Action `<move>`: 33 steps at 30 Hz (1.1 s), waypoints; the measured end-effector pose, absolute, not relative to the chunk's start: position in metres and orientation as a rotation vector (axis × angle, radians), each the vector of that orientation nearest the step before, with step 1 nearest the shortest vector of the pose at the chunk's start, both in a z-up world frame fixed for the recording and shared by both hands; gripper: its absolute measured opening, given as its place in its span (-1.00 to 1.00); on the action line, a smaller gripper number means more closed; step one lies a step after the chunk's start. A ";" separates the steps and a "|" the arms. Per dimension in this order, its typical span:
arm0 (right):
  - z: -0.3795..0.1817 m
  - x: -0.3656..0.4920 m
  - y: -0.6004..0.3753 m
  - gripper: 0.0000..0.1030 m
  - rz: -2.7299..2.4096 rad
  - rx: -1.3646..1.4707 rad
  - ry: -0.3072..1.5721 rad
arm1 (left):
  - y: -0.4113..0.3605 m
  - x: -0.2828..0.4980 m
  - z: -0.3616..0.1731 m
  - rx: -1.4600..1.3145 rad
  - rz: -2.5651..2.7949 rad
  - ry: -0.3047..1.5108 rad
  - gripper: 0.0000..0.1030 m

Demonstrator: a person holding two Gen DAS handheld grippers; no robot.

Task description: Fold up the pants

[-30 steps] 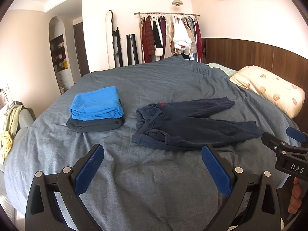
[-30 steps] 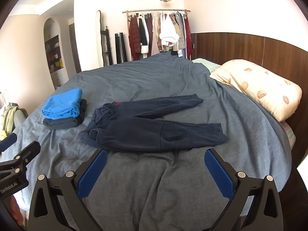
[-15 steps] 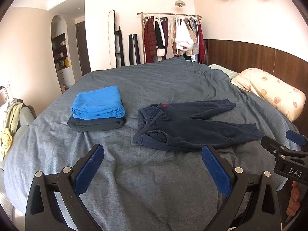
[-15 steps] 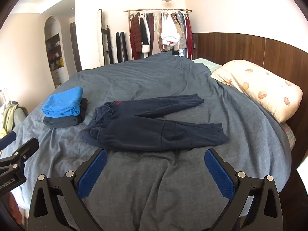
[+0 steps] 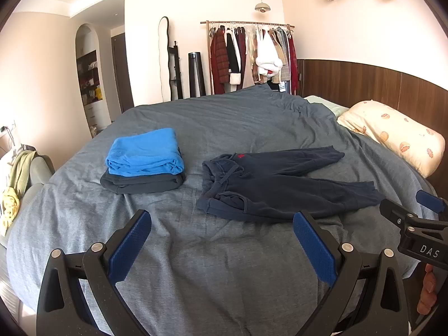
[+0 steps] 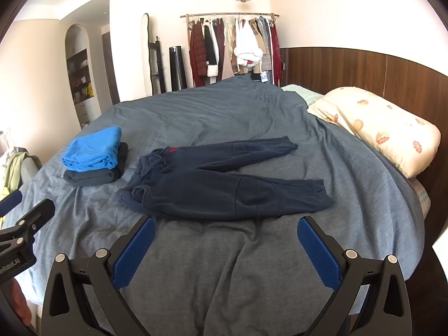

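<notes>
Dark navy pants (image 5: 280, 184) (image 6: 218, 184) lie spread flat on the grey-blue bed cover (image 5: 224, 123) (image 6: 224, 252), waistband to the left, both legs stretched to the right and slightly apart. My left gripper (image 5: 221, 240) hovers open in front of the pants, short of their near edge, with nothing between its blue pads. My right gripper (image 6: 225, 246) is open too, just before the lower leg's edge. Each gripper shows at the side of the other's view.
A folded bright blue garment (image 5: 144, 154) (image 6: 92, 149) sits on a folded dark grey one (image 5: 140, 183) to the left of the pants. A floral pillow (image 5: 392, 137) (image 6: 378, 126) lies at the right by the wooden headboard. A clothes rack (image 5: 252, 56) stands behind the bed.
Both views have shifted slightly: the pants and the folded stack sit a little nearer and lower in frame. Both grippers stay open and the pants have not moved.
</notes>
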State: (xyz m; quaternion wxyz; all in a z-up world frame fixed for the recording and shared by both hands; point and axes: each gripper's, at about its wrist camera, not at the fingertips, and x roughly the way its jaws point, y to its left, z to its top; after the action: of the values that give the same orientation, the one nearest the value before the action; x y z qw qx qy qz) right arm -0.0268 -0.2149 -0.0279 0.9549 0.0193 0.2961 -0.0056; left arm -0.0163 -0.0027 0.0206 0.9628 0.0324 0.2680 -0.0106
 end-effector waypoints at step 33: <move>-0.031 -0.027 -0.211 0.99 -0.005 0.034 0.611 | 0.003 -0.017 0.019 0.064 -0.011 0.554 1.00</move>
State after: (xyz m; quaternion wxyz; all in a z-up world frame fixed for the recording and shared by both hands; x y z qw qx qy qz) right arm -0.0268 -0.2105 -0.0311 0.9535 0.0167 0.3008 -0.0023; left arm -0.0168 0.0029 0.0189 0.9614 0.0318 0.2733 -0.0053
